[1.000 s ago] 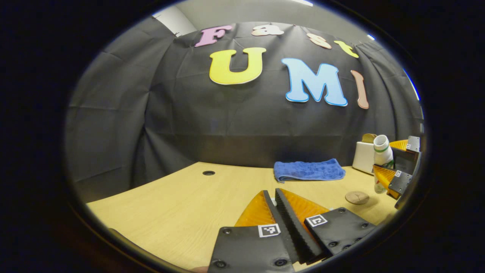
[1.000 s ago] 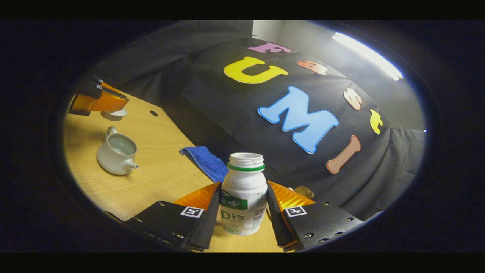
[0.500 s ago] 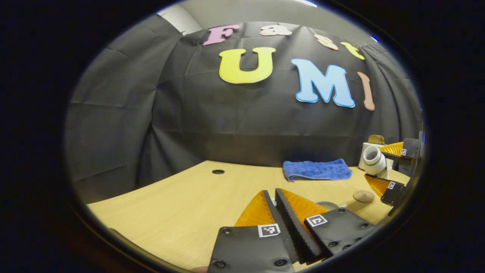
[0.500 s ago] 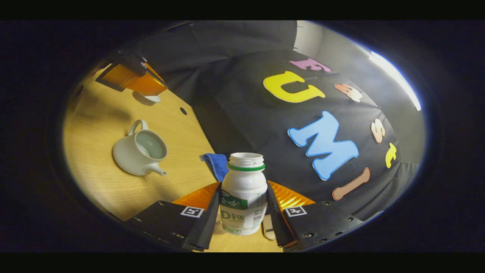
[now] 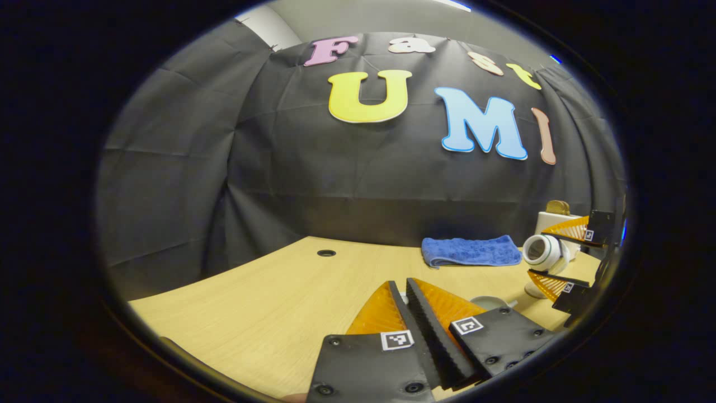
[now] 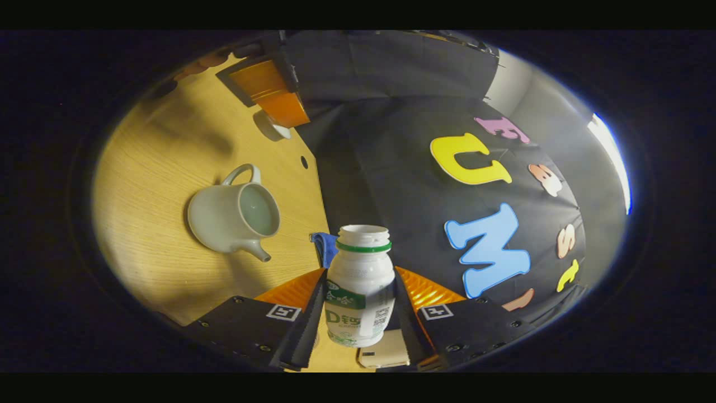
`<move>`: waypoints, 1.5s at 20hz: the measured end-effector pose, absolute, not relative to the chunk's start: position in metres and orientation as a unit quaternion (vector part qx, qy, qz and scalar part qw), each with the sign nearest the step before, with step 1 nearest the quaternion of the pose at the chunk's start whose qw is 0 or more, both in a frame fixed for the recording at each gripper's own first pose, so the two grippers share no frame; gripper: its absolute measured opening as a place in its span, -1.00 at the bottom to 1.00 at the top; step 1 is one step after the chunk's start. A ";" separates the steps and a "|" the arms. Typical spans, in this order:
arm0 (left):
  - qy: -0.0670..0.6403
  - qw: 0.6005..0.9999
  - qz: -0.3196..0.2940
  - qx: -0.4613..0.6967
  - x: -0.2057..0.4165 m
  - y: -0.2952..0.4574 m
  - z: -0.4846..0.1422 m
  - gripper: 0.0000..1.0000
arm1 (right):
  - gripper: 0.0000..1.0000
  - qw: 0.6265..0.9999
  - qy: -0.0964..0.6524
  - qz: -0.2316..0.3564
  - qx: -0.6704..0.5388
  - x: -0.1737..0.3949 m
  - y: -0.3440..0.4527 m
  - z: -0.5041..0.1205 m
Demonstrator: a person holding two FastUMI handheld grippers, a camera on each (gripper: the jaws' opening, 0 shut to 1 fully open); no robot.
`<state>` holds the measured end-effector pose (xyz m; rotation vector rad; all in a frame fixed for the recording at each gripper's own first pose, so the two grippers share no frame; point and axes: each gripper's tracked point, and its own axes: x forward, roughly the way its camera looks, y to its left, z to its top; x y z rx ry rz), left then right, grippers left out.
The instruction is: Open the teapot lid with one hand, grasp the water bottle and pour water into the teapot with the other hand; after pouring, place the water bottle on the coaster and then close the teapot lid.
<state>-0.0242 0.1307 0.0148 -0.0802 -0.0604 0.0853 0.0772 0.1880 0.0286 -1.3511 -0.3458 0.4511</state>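
My right gripper (image 6: pixel 359 271) is shut on a white water bottle (image 6: pixel 361 285) with a green neck ring and no cap. In the left gripper view that bottle (image 5: pixel 543 253) lies tipped almost level, mouth pointing left, between the right gripper's fingers (image 5: pixel 565 228). The white teapot (image 6: pixel 232 215) stands open on the wooden table, left of the bottle's mouth and apart from it; its rim (image 5: pixel 488 302) peeks past my left fingers. My left gripper (image 5: pixel 401 285) is shut. In the right gripper view it (image 6: pixel 288 115) holds the white lid (image 6: pixel 277 130) just above the table beyond the teapot.
A folded blue towel (image 5: pixel 471 251) lies at the back of the table (image 5: pixel 268 313). A white box (image 5: pixel 551 219) stands at the far right behind the bottle. A small round hole (image 5: pixel 326 253) is in the tabletop near the cloth wall.
The right gripper has rolled the bottle from upright to nearly level and brought it closer to the teapot. The left gripper has hardly moved.
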 end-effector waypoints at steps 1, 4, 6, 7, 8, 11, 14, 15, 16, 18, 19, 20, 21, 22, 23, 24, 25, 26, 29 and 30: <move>-0.031 0.998 0.044 -0.039 -0.024 0.132 0.014 -0.75 | 0.26 0.736 -0.160 0.207 -0.624 0.079 0.191 0.027; -0.030 0.998 0.045 -0.040 -0.026 0.134 0.015 -0.75 | 0.26 0.714 -0.167 0.209 -0.648 0.080 0.195 0.026; -0.030 0.998 0.045 -0.039 -0.025 0.135 0.013 -0.75 | 0.26 0.700 -0.171 0.214 -0.660 0.077 0.197 0.024; -0.030 0.998 0.045 -0.039 -0.025 0.135 0.013 -0.75 | 0.26 0.693 -0.172 0.216 -0.666 0.077 0.199 0.023; -0.030 0.998 0.045 -0.039 -0.025 0.136 0.014 -0.75 | 0.27 0.687 -0.174 0.218 -0.670 0.078 0.200 0.022; -0.030 0.998 0.044 -0.041 -0.025 0.135 0.013 -0.75 | 0.26 0.667 -0.182 0.221 -0.688 0.077 0.203 0.021; -0.029 0.998 0.043 -0.041 -0.025 0.134 0.012 -0.75 | 0.27 0.648 -0.188 0.227 -0.703 0.076 0.204 0.020; -0.029 0.998 0.043 -0.041 -0.025 0.134 0.011 -0.75 | 0.27 0.641 -0.191 0.227 -0.708 0.076 0.204 0.020; -0.029 0.998 0.043 -0.040 -0.025 0.133 0.012 -0.75 | 0.26 0.635 -0.194 0.228 -0.713 0.075 0.205 0.020; -0.029 0.998 0.042 -0.040 -0.025 0.133 0.012 -0.76 | 0.27 0.623 -0.195 0.230 -0.722 0.073 0.205 0.018; -0.028 0.998 0.042 -0.040 -0.025 0.133 0.011 -0.76 | 0.26 0.616 -0.197 0.231 -0.727 0.073 0.205 0.018; -0.028 0.998 0.041 -0.040 -0.025 0.133 0.011 -0.75 | 0.27 0.610 -0.200 0.231 -0.731 0.073 0.207 0.019; -0.028 0.998 0.041 -0.040 -0.026 0.132 0.011 -0.75 | 0.26 0.604 -0.204 0.230 -0.735 0.072 0.208 0.020; -0.027 0.998 0.040 -0.040 -0.026 0.132 0.011 -0.75 | 0.26 0.598 -0.207 0.230 -0.739 0.073 0.208 0.019; -0.027 0.998 0.040 -0.040 -0.025 0.132 0.010 -0.75 | 0.25 0.595 -0.207 0.231 -0.741 0.073 0.208 0.018; -0.027 0.998 0.040 -0.039 -0.025 0.132 0.010 -0.75 | 0.27 0.592 -0.206 0.232 -0.744 0.072 0.207 0.017; -0.026 0.998 0.039 -0.039 -0.025 0.131 0.010 -0.75 | 0.27 0.588 -0.208 0.233 -0.746 0.071 0.207 0.017; -0.026 0.998 0.039 -0.039 -0.025 0.131 0.011 -0.75 | 0.27 0.584 -0.208 0.233 -0.749 0.070 0.207 0.017; -0.025 0.998 0.039 -0.039 -0.025 0.130 0.010 -0.75 | 0.27 0.570 -0.211 0.232 -0.759 0.072 0.205 0.018; -0.025 0.998 0.038 -0.039 -0.025 0.131 0.010 -0.75 | 0.26 0.565 -0.213 0.232 -0.762 0.072 0.206 0.019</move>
